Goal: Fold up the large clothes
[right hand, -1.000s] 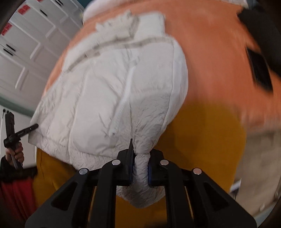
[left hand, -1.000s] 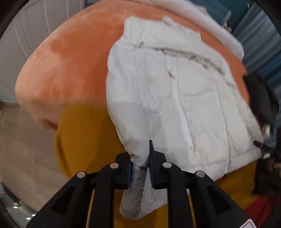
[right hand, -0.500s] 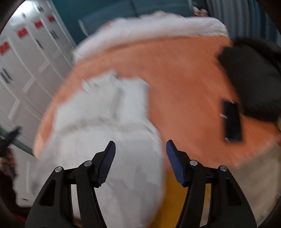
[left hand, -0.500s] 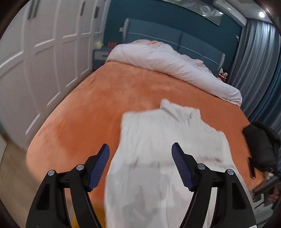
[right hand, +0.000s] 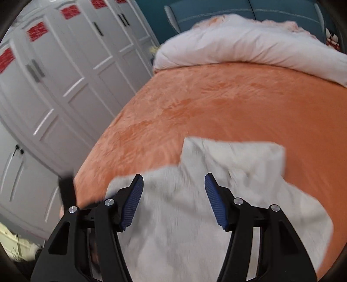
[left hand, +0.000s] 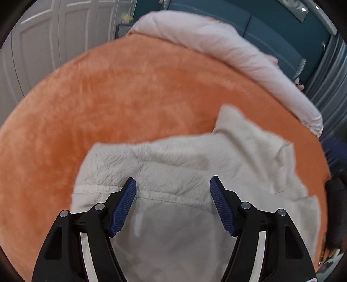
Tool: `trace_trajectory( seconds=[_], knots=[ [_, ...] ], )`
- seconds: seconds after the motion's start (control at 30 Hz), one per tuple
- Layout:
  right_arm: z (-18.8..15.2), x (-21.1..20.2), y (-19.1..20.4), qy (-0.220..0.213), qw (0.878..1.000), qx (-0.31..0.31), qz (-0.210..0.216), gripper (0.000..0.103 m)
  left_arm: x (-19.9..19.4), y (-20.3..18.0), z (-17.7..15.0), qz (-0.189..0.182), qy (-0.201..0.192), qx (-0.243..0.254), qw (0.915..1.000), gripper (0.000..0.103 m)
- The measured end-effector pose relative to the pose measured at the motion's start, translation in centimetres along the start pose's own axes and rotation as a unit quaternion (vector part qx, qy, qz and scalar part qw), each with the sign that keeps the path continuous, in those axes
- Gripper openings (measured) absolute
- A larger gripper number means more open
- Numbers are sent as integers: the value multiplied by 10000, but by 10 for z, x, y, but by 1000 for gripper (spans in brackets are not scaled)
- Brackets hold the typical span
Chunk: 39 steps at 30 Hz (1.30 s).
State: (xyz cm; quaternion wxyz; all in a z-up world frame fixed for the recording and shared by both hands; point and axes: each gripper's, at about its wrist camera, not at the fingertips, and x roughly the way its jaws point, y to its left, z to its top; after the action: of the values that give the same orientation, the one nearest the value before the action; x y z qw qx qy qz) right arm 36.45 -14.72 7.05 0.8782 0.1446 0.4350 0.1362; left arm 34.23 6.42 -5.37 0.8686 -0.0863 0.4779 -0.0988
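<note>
A white puffy jacket (left hand: 195, 156) lies flat on the orange bed cover (left hand: 108, 97), its collar pointing toward the head of the bed. My left gripper (left hand: 172, 180) hovers over the jacket's shoulder seam. Its blue pads (left hand: 123, 206) stand wide and its jaws are closing slightly, gripping nothing. In the right wrist view the jacket (right hand: 238, 162) is blurred by motion on the bed cover (right hand: 216, 104). My right gripper (right hand: 173, 176) is open above the fabric near the collar, with nothing pinched between its pads (right hand: 214, 201).
A rolled pale duvet (left hand: 216, 43) (right hand: 249, 41) lies across the head of the bed, in front of a blue headboard (right hand: 216, 13). White wardrobe doors (right hand: 54, 86) line the left side. A dark garment (left hand: 336, 184) lies at the bed's right edge.
Both grippers were shut on folds of the jacket near the bed's foot. They let go, opened wide and swept forward over the jacket toward its collar.
</note>
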Motion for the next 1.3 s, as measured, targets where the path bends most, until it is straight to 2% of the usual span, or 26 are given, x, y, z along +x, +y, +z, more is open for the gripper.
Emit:
trace_trajectory(
  seconds=[0.07,0.23,0.27,0.3,0.33,0.4,0.43,0.5,0.53,0.57,0.6,0.63,0.67,0.73,0.8,0.83,0.9,0.97,1.03,1.1,1.2,1.27,1.3],
  knots=[
    [19,48,1,219,9997,23,-89,56,9,0,-11,135,-66,192,9997,67],
    [23,132,0,856,9946,-159,-569,55,15,-3,-33,302,-376,454,9978,68],
    [21,144,-1,1002,9925,-229,-663,43,15,-3,-34,304,-405,458,9977,68],
    [19,155,-1,1083,9911,-323,-698,19,15,-1,-35,286,-435,441,9977,68],
    [20,157,-1,1071,9907,-420,-727,6,16,0,-37,260,-454,419,9978,68],
    [26,145,-16,723,9944,-263,-720,5,16,2,-38,195,-484,369,9980,68],
    [29,138,-34,531,9959,55,-726,5,15,2,-39,183,-498,363,9979,68],
    [25,139,-74,561,9939,877,-352,5,16,1,-39,203,-502,383,9978,68],
    [21,137,-84,507,9925,1077,-296,5,16,0,-38,228,-499,406,9977,68],
    [18,129,-89,291,9920,1194,-295,4,17,1,-38,246,-492,416,9976,68],
    [15,108,-94,-177,9888,1378,-538,5,16,1,-37,240,-483,407,9977,68],
    [14,90,-102,-523,9842,1616,-498,6,17,1,-37,223,-488,402,9977,68],
    [8,64,-116,-860,9760,1994,-171,6,15,1,-36,185,-478,378,9980,69],
    [-3,32,-128,-1007,9728,2072,-256,6,9,0,-32,159,-419,370,9983,69],
    [-22,-2,-136,-989,9787,1720,-530,6,-4,-5,-23,203,-362,373,9984,69],
    [-33,-14,-140,-909,9815,1547,-670,6,-15,-9,-16,100,-460,354,9983,69],
    [-55,-28,-150,-714,9848,1314,-885,6,-37,-32,2,-130,-744,437,9962,69],
    [-73,-33,-161,-514,9863,1270,-923,6,-47,-73,23,-399,-855,699,9931,69],
    [-90,-29,-167,-324,9876,1282,-842,6,-42,-117,36,-691,-811,974,9895,70],
    [-100,-21,-171,-225,9884,1269,-805,6,-23,-160,42,-852,-561,1330,9858,70],
    [-112,-13,-174,-171,9889,1240,-805,5,24,-223,28,-840,-3,1949,9772,69],
    [-114,-10,-176,-171,9891,1225,-797,1,55,-245,16,-502,144,2187,9744,65],
    [-115,-10,-179,-185,9894,1195,-798,0,67,-249,13,-253,166,2215,9747,58]
  ],
)
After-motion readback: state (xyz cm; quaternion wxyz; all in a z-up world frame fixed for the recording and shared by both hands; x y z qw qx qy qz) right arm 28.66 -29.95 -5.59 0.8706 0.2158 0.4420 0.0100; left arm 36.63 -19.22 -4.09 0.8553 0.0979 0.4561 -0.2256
